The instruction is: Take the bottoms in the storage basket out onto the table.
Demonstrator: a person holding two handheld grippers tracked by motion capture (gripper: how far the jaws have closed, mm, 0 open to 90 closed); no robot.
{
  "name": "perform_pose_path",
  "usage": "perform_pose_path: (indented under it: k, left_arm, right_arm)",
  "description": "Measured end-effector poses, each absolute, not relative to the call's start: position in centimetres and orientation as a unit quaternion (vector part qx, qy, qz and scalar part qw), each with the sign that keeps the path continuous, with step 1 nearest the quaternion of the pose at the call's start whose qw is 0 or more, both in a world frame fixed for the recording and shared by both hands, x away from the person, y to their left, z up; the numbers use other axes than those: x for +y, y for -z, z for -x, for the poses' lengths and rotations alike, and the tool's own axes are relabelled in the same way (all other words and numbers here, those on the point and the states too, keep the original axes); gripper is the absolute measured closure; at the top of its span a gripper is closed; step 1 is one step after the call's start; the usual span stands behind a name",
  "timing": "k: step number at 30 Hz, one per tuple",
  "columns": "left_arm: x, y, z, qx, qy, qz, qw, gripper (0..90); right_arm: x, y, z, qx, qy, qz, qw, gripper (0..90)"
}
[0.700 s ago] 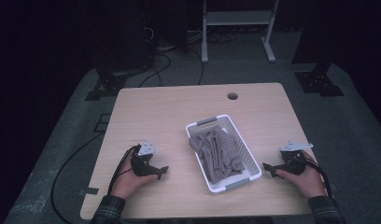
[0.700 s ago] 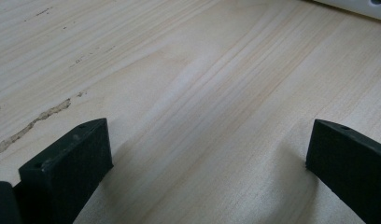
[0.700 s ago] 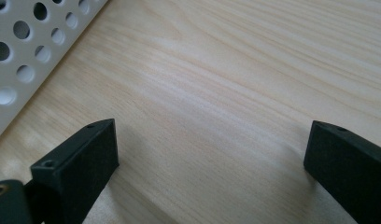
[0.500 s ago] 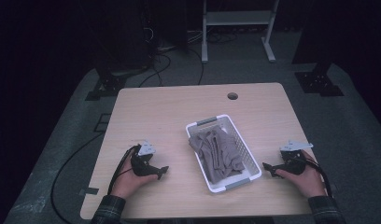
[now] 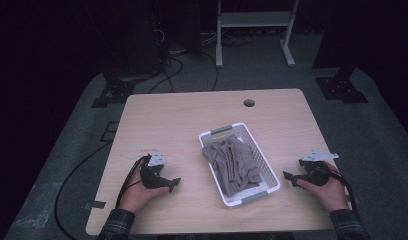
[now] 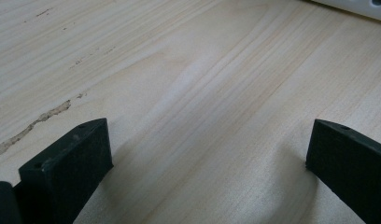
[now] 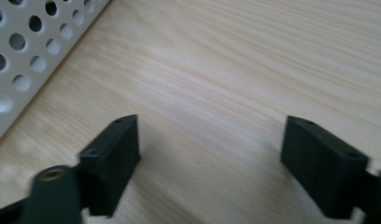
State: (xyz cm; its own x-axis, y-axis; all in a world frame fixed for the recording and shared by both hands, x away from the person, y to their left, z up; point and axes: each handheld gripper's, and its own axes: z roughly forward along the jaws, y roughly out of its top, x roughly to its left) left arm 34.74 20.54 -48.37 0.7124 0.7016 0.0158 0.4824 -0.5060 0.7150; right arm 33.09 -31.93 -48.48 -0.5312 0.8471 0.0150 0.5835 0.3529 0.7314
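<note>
A white perforated basket (image 5: pixel 210 136) stands near the middle of the wooden table (image 5: pixel 172 120), angled, with crumpled grey cloth (image 5: pixel 233 162) inside. My left gripper (image 5: pixel 174 184) rests on the table to the basket's left, its jaws pointing toward the basket. In the left gripper view its jaws stand wide apart over bare wood, so my left gripper (image 6: pixel 209 154) is open and empty. My right gripper (image 5: pixel 287 177) rests to the basket's right, pointing at it. In the right gripper view my right gripper (image 7: pixel 209 149) is open with nothing between its jaws, and the basket wall (image 7: pixel 27 51) lies at the upper left.
A round cable hole (image 5: pixel 249 103) sits near the table's far edge. Black cables trail from each gripper toward the person. A white metal frame (image 5: pixel 252 30) and dark stands surround the table on the grey floor.
</note>
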Motion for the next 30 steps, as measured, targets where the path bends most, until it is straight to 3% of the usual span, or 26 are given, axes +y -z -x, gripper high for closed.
perform_pose_path:
  k: [7, 30]
  left_arm:
    - [20.5, 48.4, -34.8, 0.346, -0.154, -0.854, 0.356, 0.0]
    - [20.5, 48.4, -34.7, 0.345, -0.153, -0.855, 0.357, 0.0]
  right_arm:
    - [-32.3, 47.9, -33.5, 0.797, -0.349, -0.465, 0.164, 27.4]
    - [-30.6, 43.7, -34.6, 0.790, -0.396, -0.442, 0.151, 29.7]
